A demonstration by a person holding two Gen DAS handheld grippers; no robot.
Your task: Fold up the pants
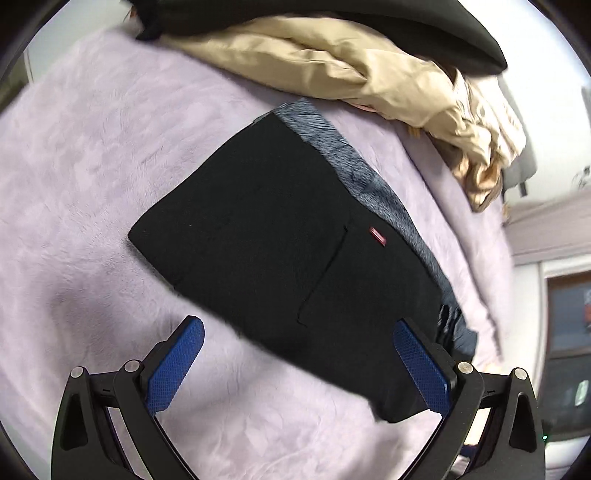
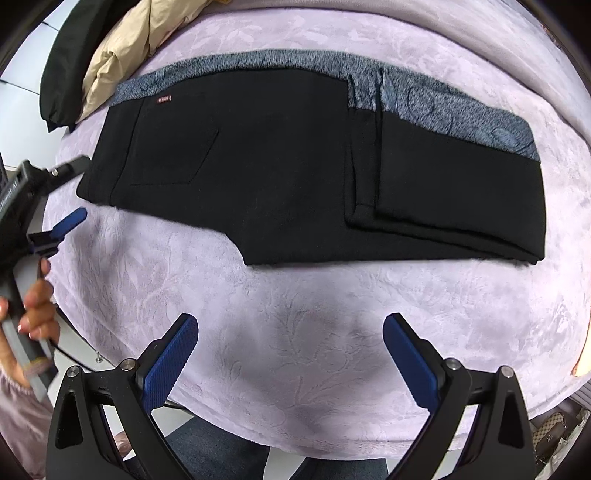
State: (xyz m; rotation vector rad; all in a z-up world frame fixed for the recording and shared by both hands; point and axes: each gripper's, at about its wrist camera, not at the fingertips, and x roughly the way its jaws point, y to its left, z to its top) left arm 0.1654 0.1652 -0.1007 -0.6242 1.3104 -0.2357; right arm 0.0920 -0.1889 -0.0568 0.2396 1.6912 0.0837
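Black pants (image 2: 288,162) with a grey fleecy lining (image 2: 454,107) and a small red label (image 2: 163,99) lie flat on the lilac blanket (image 2: 295,332), their legs folded over at the right end. In the left wrist view the same pants (image 1: 280,236) stretch diagonally, waist end near the camera. My left gripper (image 1: 299,332) hovers open over the waist end with nothing between its blue pads (image 1: 173,365). It also shows at the far left of the right wrist view as the left gripper (image 2: 70,192), held by a hand (image 2: 37,299). My right gripper (image 2: 290,332) stands open above bare blanket, short of the pants' near edge.
A beige garment (image 1: 354,70) and a black garment (image 1: 369,22) are heaped at the blanket's far side. The bed edge (image 2: 303,448) runs close below my right gripper. A window and wall (image 1: 565,314) stand to the right in the left wrist view.
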